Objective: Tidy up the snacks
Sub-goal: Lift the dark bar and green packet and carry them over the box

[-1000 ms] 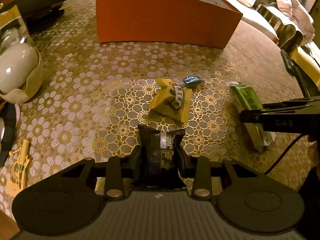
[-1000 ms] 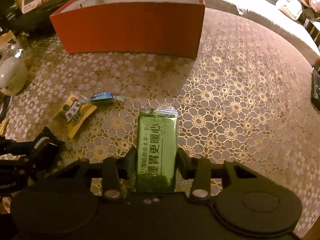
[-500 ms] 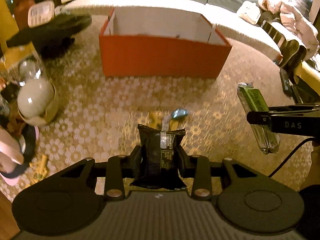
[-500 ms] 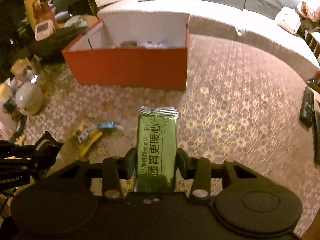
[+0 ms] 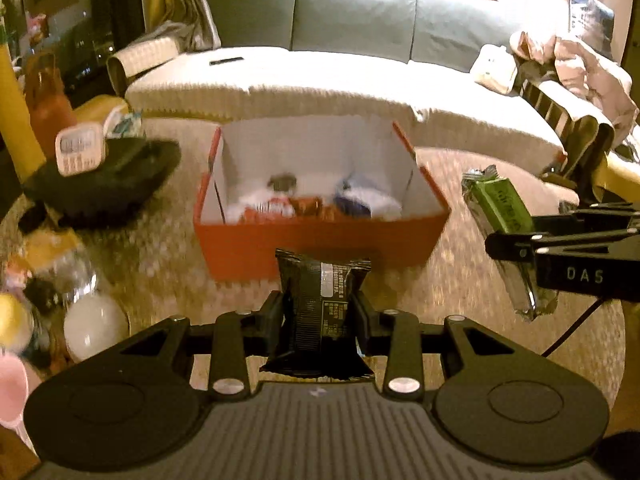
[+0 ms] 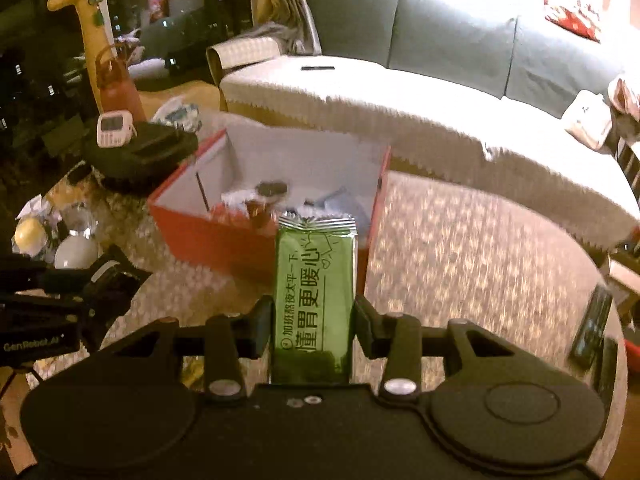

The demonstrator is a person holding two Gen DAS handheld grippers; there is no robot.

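Left gripper [image 5: 320, 312] was clamped on black snack packet [image 5: 322, 304]; right gripper [image 6: 314, 320] clamped on green snack bar [image 6: 314, 296]. Both held above table, short of red box [image 5: 320, 236]. Step looked like carry-to-box; next: move over opening, release.

The red box [image 5: 320, 240] stands open-topped near the table's [image 6: 460, 248] far edge; its tall white back wall closes the far side, wrapped snacks [image 5: 304, 204] cover part of its floor, and its low front wall leaves the approach from above and the near side free. Along the table's left edge a black stand [image 5: 104, 184] carrying a timer [image 5: 78, 148], with a white globe [image 5: 94, 326] nearer, narrows passage. Right of the box, bare patterned tablecloth runs to the right edge.
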